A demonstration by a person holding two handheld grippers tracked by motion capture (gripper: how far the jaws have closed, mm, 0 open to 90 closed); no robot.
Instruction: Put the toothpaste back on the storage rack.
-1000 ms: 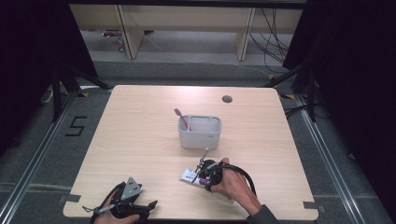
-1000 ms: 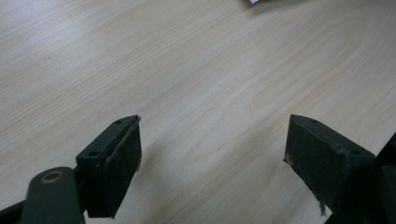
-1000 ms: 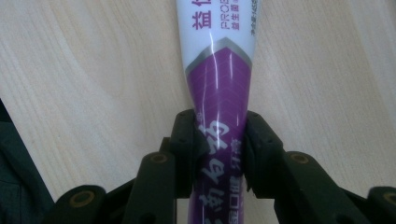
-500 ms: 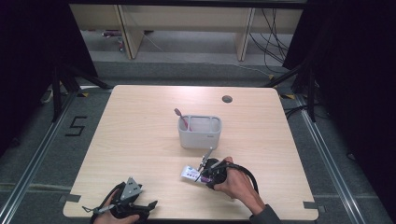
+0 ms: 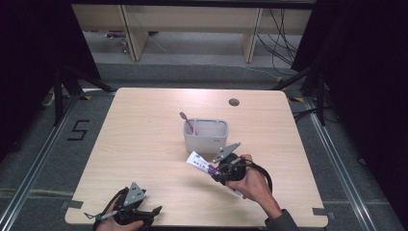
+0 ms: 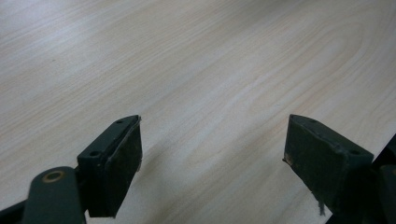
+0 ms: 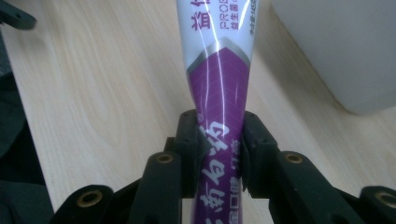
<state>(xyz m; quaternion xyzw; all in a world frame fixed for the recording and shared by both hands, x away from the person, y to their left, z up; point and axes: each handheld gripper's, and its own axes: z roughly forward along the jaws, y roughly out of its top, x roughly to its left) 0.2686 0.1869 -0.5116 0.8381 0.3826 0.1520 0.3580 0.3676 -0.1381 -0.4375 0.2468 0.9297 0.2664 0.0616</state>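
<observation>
You have a pale wood-grain table (image 5: 144,144) with a round grommet hole (image 5: 234,102) on grey floor (image 5: 38,159) marked "5" (image 5: 78,130), light wooden shelving (image 5: 192,24) behind, cables (image 5: 281,33) trailing right, dark surroundings either side.

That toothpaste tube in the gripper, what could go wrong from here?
The right gripper pinches the toothpaste tube across its soft body, so it might squash or slip. The tube's free end sits close to the grey holder and could bump its wall. The toothbrush already leaning inside might get knocked.
</observation>
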